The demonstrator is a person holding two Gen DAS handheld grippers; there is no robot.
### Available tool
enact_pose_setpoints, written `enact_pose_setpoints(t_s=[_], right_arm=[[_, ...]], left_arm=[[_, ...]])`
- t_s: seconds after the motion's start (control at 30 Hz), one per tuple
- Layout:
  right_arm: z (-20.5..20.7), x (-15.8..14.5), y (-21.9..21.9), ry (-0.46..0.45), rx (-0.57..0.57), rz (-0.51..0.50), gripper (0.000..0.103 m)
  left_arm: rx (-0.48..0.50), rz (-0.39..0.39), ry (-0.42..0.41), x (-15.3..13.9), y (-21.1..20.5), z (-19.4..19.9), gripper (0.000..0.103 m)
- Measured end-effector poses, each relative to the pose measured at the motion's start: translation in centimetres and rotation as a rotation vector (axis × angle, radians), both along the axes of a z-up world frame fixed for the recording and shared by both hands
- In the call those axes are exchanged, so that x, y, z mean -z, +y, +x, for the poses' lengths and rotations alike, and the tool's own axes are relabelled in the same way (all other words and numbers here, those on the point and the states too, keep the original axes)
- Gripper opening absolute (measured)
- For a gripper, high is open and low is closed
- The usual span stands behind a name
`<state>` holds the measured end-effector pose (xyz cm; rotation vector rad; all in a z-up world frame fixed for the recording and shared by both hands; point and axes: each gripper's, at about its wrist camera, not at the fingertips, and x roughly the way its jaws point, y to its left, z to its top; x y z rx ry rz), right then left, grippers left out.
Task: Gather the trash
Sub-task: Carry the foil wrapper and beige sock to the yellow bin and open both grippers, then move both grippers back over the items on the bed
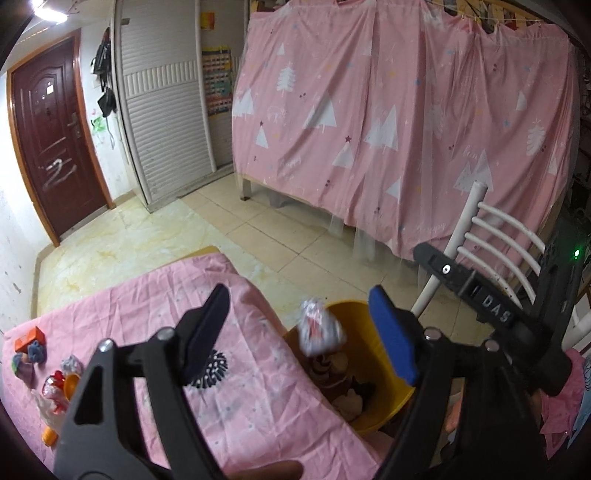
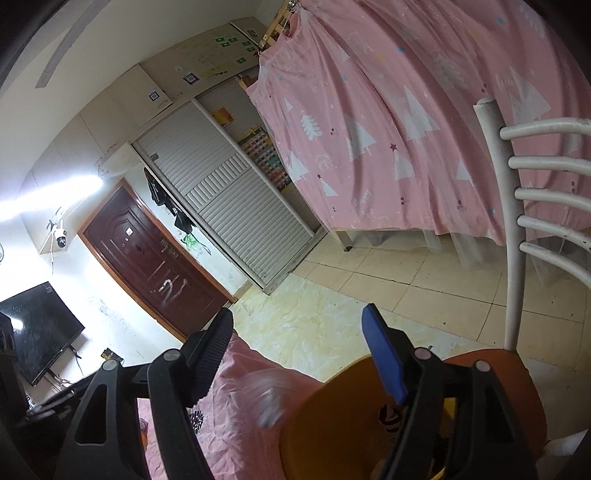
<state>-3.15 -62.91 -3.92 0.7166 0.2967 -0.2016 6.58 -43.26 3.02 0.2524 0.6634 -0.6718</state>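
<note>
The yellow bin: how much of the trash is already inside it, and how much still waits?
Done: several wrappers lie in the yellow bin. In hand: nothing is gripped; a crumpled wrapper is in the air above the bin, between the open left claw. Left: small litter on the pink cloth.

Both feeds look evenly lit from overhead. I see a ceiling lamp blown out white at top left on the left wrist; a tube light flares across the wall on the right. Fisheye bends the door and darkens corners. The wrapper shows motion blur.
</note>
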Motion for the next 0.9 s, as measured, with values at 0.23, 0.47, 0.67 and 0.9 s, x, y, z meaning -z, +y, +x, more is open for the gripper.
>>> enact_pose_setpoints(t_s=[0.23, 0.47, 0.67, 0.9], right_arm=[[0.7, -0.1, 0.8, 0.014, -0.020, -0.009, 0.067], [1.4, -0.3, 1.7, 0.019, -0.040, -0.022, 0.067], [2.1, -0.4, 3.0, 0.026, -0.070, -0.042, 0.067], [2.4, -0.9, 4.5, 0.023, -0.103, -0.072, 0.072]], left_arm=[[-0.029, -0.005, 0.031, 0.4, 1.3, 0.8, 0.074], [-0.054, -0.037, 0.039, -0.2, 3.4, 0.9, 0.074], [-0.066, -0.047, 0.045, -0.5, 4.8, 0.8, 0.074], [-0.082, -0.060, 0.050, -0.7, 6.5, 0.6, 0.075]])
